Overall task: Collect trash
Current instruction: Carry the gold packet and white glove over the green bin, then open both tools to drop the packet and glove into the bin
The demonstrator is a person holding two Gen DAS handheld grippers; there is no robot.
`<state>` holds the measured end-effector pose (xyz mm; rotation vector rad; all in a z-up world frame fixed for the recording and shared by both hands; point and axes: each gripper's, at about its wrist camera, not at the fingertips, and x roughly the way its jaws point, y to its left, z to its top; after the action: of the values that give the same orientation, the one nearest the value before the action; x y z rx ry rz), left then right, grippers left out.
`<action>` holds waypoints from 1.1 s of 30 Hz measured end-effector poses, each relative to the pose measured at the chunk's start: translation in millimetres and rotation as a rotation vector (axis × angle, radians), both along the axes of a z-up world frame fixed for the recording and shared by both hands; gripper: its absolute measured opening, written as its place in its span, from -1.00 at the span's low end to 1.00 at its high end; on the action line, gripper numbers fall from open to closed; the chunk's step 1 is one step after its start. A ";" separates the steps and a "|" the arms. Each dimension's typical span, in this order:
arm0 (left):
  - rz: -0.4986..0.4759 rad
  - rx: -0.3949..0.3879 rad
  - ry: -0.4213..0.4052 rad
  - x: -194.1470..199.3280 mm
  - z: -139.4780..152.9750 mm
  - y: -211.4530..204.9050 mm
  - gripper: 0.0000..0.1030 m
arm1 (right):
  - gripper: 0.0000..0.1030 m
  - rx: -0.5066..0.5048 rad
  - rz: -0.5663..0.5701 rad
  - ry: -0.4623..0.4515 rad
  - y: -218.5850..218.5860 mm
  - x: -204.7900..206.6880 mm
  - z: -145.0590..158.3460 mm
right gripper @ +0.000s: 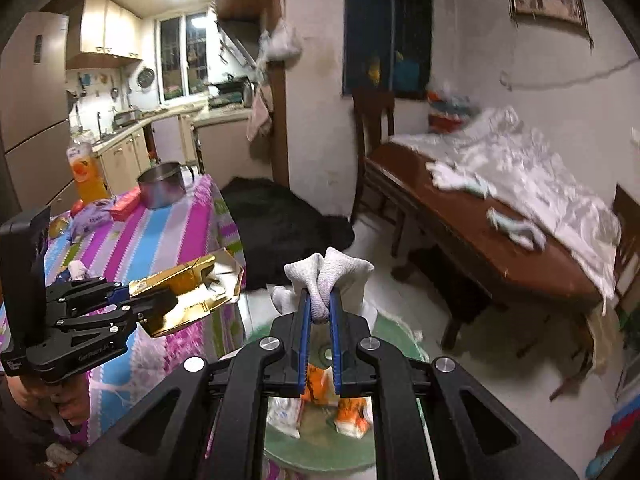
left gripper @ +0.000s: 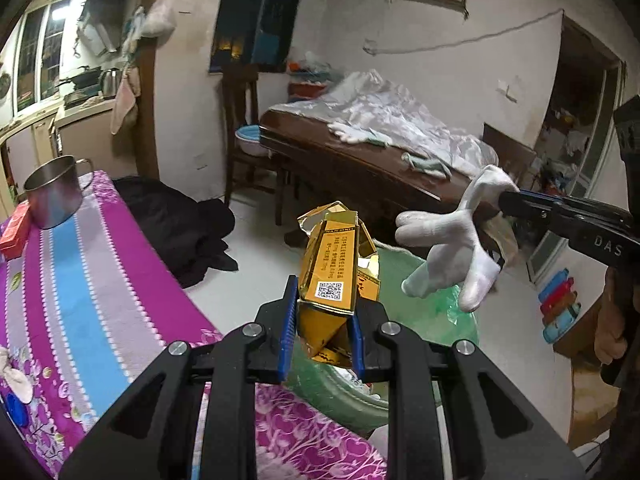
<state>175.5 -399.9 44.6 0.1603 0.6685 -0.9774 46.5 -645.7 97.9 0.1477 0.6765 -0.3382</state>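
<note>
My left gripper is shut on a crumpled gold carton, held beyond the table's corner over a green bin lined with a plastic bag. My right gripper is shut on a white glove whose fingers dangle above the same green bin. In the left wrist view the white glove hangs at the right from the right gripper. From the right wrist camera the left gripper appears at the left with the gold carton. Orange and white wrappers lie inside the bin.
A table with a pink and blue striped cloth stands at the left, bearing a steel mug, a red box and an orange drink bottle. A brown wooden table with white cloth stands at the right. Dark fabric lies on the floor.
</note>
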 end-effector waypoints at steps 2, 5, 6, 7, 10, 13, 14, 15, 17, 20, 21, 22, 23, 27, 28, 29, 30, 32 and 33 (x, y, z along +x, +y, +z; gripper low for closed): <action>-0.013 0.019 0.001 -3.5 -6.0 -10.4 -0.60 | -0.81 0.029 -0.009 0.032 -8.0 1.9 -10.8; -0.021 0.044 0.000 -6.4 -13.6 -21.2 -0.60 | -0.81 0.062 -0.016 0.074 -19.7 6.1 -25.7; -0.023 0.050 0.000 -7.1 -15.7 -23.7 -0.60 | -0.81 0.073 -0.018 0.086 -23.9 7.2 -31.1; -0.026 0.058 0.002 -7.6 -18.8 -26.8 -0.60 | -0.81 0.082 -0.018 0.096 -25.8 8.9 -35.3; -0.037 0.078 0.010 -9.5 -27.7 -35.3 -0.60 | -0.81 0.112 -0.023 0.124 -33.0 13.4 -49.9; -0.044 0.097 0.015 -11.9 -34.7 -43.4 -0.60 | -0.81 0.128 -0.030 0.140 -39.4 14.1 -62.8; -0.045 0.102 0.018 -12.3 -37.2 -45.5 -0.60 | -0.81 0.131 -0.032 0.141 -40.4 13.5 -65.5; -0.046 0.105 0.019 -11.9 -37.7 -47.5 -0.60 | -0.81 0.136 -0.033 0.142 -41.5 13.0 -68.9; -0.045 0.110 0.022 -11.3 -39.7 -48.4 -0.60 | -0.81 0.138 -0.035 0.143 -42.1 12.1 -70.6; -0.041 0.110 0.023 -10.9 -39.1 -49.1 -0.60 | -0.81 0.141 -0.038 0.141 -43.1 9.6 -73.5; -0.043 0.109 0.023 -11.0 -39.5 -49.2 -0.60 | -0.81 0.141 -0.037 0.140 -43.6 9.5 -73.8; -0.043 0.108 0.022 -11.3 -39.1 -49.4 -0.60 | -0.81 0.140 -0.037 0.137 -42.3 8.7 -73.4; -0.042 0.107 0.022 -11.0 -38.3 -50.4 -0.60 | -0.81 0.141 -0.036 0.135 -41.5 8.5 -72.8; -0.046 0.121 0.024 -10.1 -39.7 -54.1 -0.43 | -0.43 0.140 -0.031 0.131 -39.1 8.2 -72.8; -0.040 0.127 0.022 -9.6 -40.4 -54.6 -0.15 | -0.25 0.137 -0.041 0.119 -39.1 6.7 -71.7; -0.033 0.128 0.019 -10.2 -40.1 -54.9 0.06 | -0.09 0.140 -0.048 0.109 -39.5 5.1 -70.7; -0.027 0.127 0.015 -9.6 -40.0 -54.0 0.07 | -0.09 0.142 -0.054 0.103 -39.5 3.5 -70.1; -0.021 0.127 0.021 -7.8 -40.6 -52.8 0.07 | -0.09 0.142 -0.057 0.099 -40.1 1.3 -69.6; -0.018 0.127 0.023 -6.9 -40.8 -52.2 0.07 | -0.09 0.141 -0.059 0.100 -39.7 0.6 -69.6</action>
<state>168.5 -452.1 3.7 0.2669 0.7518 -0.9553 47.1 -685.5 28.3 0.2866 0.7959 -0.3563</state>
